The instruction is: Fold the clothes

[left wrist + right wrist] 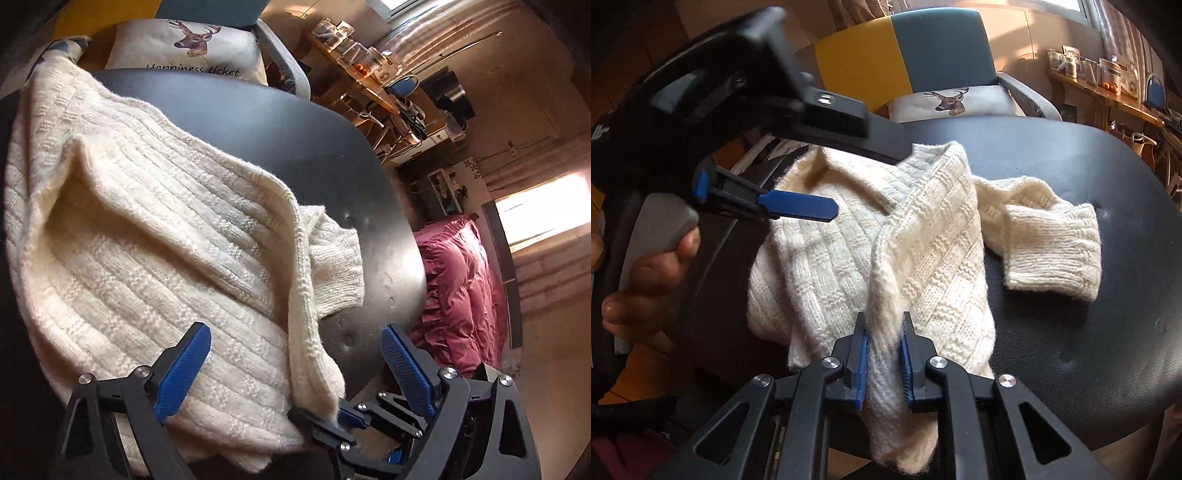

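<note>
Right gripper point(883, 354) clamped on the cream sweater point(923, 236) — left gripper point(295, 354) spread wide — black table point(1071, 314) beneath.

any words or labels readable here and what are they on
"Happiness ticket": printed under the deer on the cushion in the left wrist view; the top of the first word is cut off by the table edge.
Labels on the shelf jars: too small and blurred to read.
Nothing readable on the sweater or either tool.

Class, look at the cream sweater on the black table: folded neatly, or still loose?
Still loose. The sweater lies bunched, one sleeve sprawled on the table, and the right gripper pinches an edge.
</note>
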A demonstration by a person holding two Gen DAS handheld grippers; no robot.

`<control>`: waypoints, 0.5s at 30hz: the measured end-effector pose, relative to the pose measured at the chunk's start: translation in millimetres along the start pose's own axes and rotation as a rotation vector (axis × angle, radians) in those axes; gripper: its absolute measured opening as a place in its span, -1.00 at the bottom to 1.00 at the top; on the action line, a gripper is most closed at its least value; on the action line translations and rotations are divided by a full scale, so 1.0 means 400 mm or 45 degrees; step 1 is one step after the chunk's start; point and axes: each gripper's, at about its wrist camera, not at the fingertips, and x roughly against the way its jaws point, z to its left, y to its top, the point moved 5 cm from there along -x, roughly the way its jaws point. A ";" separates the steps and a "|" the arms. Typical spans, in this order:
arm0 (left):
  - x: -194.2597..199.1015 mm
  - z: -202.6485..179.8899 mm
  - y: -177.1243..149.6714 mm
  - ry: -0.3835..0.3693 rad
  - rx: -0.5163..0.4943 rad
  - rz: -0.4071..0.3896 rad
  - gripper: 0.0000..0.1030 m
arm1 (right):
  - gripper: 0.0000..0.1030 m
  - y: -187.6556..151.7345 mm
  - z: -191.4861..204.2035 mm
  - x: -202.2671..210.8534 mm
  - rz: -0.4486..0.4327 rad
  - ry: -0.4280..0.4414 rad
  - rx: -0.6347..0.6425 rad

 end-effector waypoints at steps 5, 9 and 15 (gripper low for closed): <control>-0.068 -0.028 -0.002 0.054 -0.046 0.048 0.57 | -0.69 -0.017 0.018 -0.005 -0.020 -0.089 0.088; -0.108 -0.070 -0.012 0.100 -0.125 0.093 0.21 | -0.66 -0.018 0.039 -0.015 -0.027 -0.145 0.143; -0.113 -0.077 -0.030 0.127 -0.165 0.077 -0.83 | -0.53 -0.019 0.047 -0.007 -0.021 -0.206 0.186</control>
